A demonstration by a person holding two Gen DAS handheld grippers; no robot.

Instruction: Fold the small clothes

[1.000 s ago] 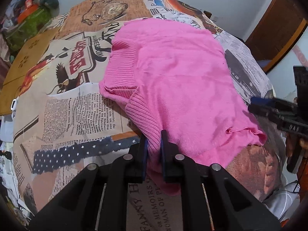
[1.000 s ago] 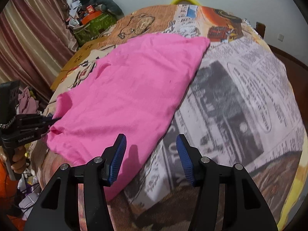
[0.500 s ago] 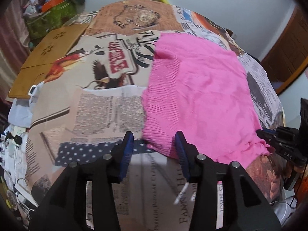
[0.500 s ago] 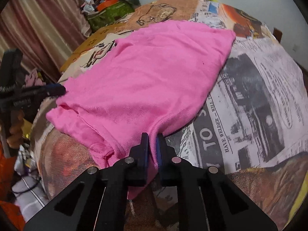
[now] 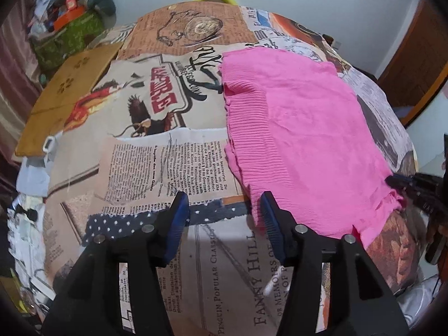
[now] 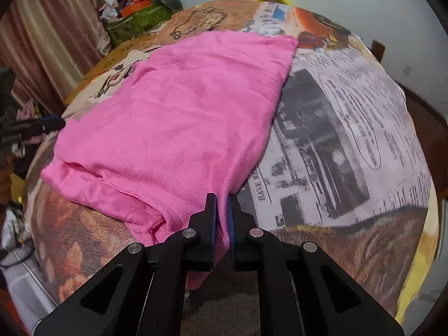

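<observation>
A pink knit garment [image 5: 296, 140] lies folded on a table covered with a newspaper-print cloth [image 5: 156, 156]; its ribbed band runs along the left side. My left gripper [image 5: 224, 218] is open and empty, its right finger beside the garment's near left corner. In the right wrist view the same pink garment [image 6: 182, 117] fills the middle, and my right gripper [image 6: 221, 221] is shut on its near right corner at the table's edge. The right gripper also shows at the far right of the left wrist view [image 5: 414, 184].
A wooden board [image 5: 67, 95] lies at the table's left. A green bag with clutter [image 6: 137, 19] stands at the back left by a curtain [image 6: 47, 28]. A wooden door [image 5: 414, 56] is at the right. The cloth's right half [image 6: 336, 128] lies beside the garment.
My left gripper let go of the garment's near left corner, opened and drew back. My right gripper moved onto the near right corner and shut on it.
</observation>
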